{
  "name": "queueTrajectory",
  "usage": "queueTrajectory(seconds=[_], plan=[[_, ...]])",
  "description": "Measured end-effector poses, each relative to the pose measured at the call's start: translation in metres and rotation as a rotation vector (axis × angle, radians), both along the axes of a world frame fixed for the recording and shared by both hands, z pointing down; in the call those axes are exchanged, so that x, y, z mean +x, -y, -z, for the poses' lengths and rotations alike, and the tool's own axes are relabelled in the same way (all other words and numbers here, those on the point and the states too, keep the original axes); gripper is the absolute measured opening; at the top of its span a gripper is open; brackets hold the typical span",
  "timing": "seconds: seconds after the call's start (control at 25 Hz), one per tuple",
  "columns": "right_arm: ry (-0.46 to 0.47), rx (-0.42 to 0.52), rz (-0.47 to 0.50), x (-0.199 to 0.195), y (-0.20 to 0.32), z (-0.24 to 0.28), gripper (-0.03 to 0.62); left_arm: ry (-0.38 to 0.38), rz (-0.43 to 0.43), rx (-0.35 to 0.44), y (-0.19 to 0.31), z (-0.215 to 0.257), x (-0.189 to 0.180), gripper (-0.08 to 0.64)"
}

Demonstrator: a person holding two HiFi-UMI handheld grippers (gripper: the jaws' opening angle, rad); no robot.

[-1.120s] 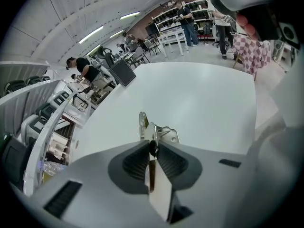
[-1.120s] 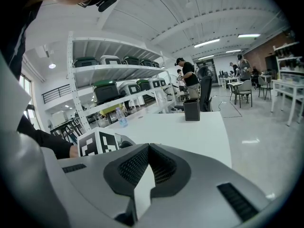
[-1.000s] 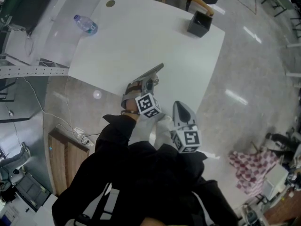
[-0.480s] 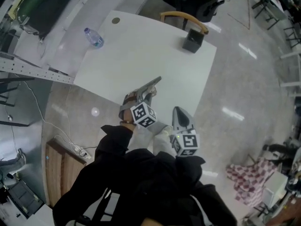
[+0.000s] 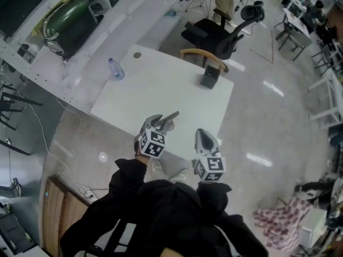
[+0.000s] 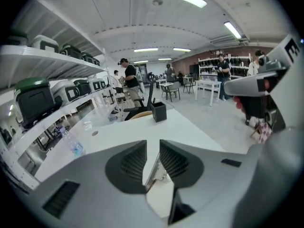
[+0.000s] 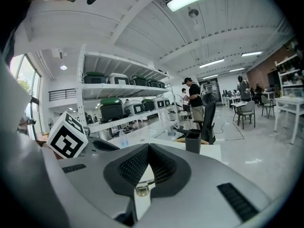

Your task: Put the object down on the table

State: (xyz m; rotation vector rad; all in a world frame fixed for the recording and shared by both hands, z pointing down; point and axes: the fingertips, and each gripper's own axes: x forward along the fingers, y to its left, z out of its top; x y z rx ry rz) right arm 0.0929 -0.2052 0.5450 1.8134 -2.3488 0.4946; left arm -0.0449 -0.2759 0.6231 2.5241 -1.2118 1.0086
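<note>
**A:** In the head view, which thing is the object?

**B:** I cannot tell. A clear, bluish water bottle [image 5: 116, 70] stands near the left corner of the white table [image 5: 161, 90]; a black open-topped box [image 5: 209, 76] stands at its far edge; both rest on the top, well apart from each other.

**A:** And the grippers there?

**B:** The left gripper [image 5: 174, 114] shows its tips over the table's near edge; the right gripper [image 5: 202, 133] is beside it, past the near corner; bottle and box are well apart from both.

**A:** The left gripper view?

**B:** Its jaws stand slightly apart and have just been closing; the pads press on nothing. A thin silvery strip shows in the gap; whether it belongs to the gripper I cannot tell. The box stands ahead beyond the tips; the bottle is off to the left.

**A:** The right gripper view?

**B:** The jaw tips meet, clenched on nothing; the box shows ahead to the right, the bottle to the left.
</note>
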Motion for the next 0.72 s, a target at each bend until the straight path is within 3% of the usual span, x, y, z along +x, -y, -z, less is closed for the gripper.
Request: queueTrajectory(seconds=[0.24, 0.4, 0.72], plan=[[0.015, 0.048, -0.006, 0.004, 0.009, 0.023, 0.003, -0.165, 0.049, 0.088, -0.002, 0.049, 0.006, 0.011], [0.019, 0.074, 0.007, 0.000, 0.013, 0.037, 0.003, -0.266, 0.058, 0.113, -0.009, 0.076, 0.011, 0.002], [0.035, 0.121, 0.026, 0.001, 0.012, 0.058, 0.002, -0.340, 0.062, 0.207, -0.024, 0.111, 0.019, 0.002]])
